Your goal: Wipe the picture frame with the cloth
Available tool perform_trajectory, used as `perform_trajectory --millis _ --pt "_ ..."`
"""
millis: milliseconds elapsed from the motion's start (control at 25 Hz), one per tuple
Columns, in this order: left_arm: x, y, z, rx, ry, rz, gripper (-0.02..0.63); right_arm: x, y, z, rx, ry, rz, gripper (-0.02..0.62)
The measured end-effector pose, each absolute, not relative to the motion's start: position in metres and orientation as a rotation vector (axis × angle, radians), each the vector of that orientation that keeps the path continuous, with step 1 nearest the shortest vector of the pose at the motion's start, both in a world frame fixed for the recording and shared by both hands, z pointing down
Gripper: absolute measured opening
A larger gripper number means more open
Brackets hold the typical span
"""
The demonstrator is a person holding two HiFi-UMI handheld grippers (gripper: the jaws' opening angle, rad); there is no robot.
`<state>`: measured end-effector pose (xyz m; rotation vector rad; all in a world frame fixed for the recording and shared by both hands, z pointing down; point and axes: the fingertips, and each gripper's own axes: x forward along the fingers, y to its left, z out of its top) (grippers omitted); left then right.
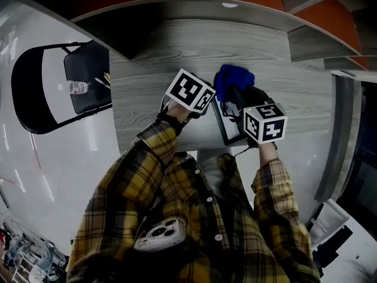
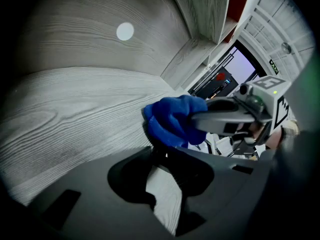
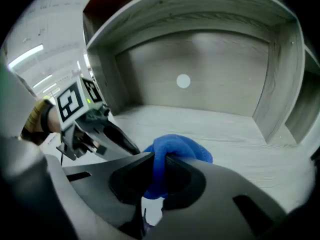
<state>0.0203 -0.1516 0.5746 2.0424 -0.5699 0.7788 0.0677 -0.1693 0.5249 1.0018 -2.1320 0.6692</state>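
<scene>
Pinches a bunched blue cloth (image 3: pixel 177 146) in the right gripper (image 3: pixel 159 160), with the jaws nearly together on the fabric. Presses that cloth against the far end of the dark-rimmed, white-faced picture frame (image 1: pixel 231 125). Clamps the frame's left side in the left gripper (image 2: pixel 160 160), with the jaws set fairly wide yet closed on the rim. Holds the frame tilted at the near edge of the grey wood-grain desk (image 1: pixel 153 69), between the two grippers. Works inside a grey wood-grain niche (image 3: pixel 280 84), walled at the back and at both sides, with a small white round disc (image 3: pixel 183 81) on the back panel. Shows a black folding chair (image 1: pixel 88 78) off the desk's left end, with what looks like a small clear bottle (image 1: pixel 78 88) on its seat. Carries a white phone (image 1: pixel 160 233) in the pocket of the yellow plaid shirt (image 1: pixel 147 181), nearest of all.
</scene>
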Motion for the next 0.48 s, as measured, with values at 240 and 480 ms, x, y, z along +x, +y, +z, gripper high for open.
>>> perform_trajectory --millis 240,480 --pt "0.019 -0.152 0.577 2.042 -0.575 0.779 0.101 0.075 -0.160 0.562 0.981 -2.067 0.724 0.049" --pt "0.018 -0.150 0.576 2.042 -0.579 0.777 0.101 0.087 -0.138 0.562 0.955 -2.019 0.750 0.049"
